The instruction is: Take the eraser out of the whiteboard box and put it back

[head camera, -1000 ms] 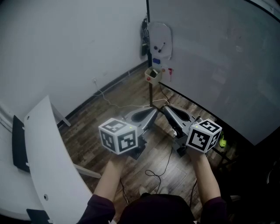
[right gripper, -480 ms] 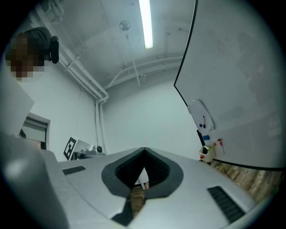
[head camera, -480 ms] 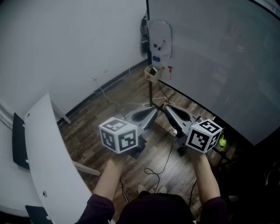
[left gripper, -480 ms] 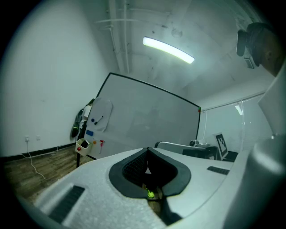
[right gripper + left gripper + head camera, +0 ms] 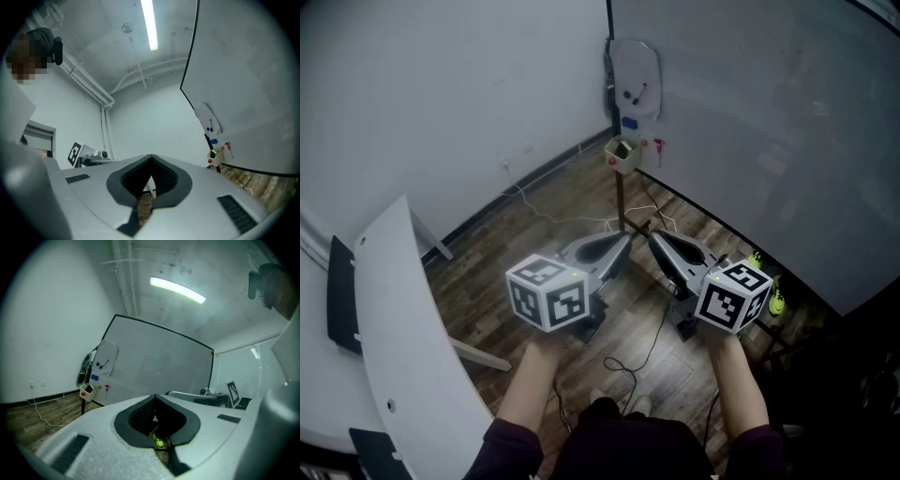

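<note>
The left hand-held gripper [image 5: 627,240] is clenched, its jaw tips meeting with nothing between them, above the wooden floor [image 5: 502,262]. At its 12 o'clock, well apart, the whiteboard box [image 5: 623,156] hangs at the whiteboard's [image 5: 750,141] lower corner; the eraser cannot be made out inside it. At 3 o'clock, just beside, the right hand-held gripper [image 5: 652,236] is likewise clenched and empty.

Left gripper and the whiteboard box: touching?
Apart. Head view shows wood floor between the left gripper and the whiteboard box.
</note>
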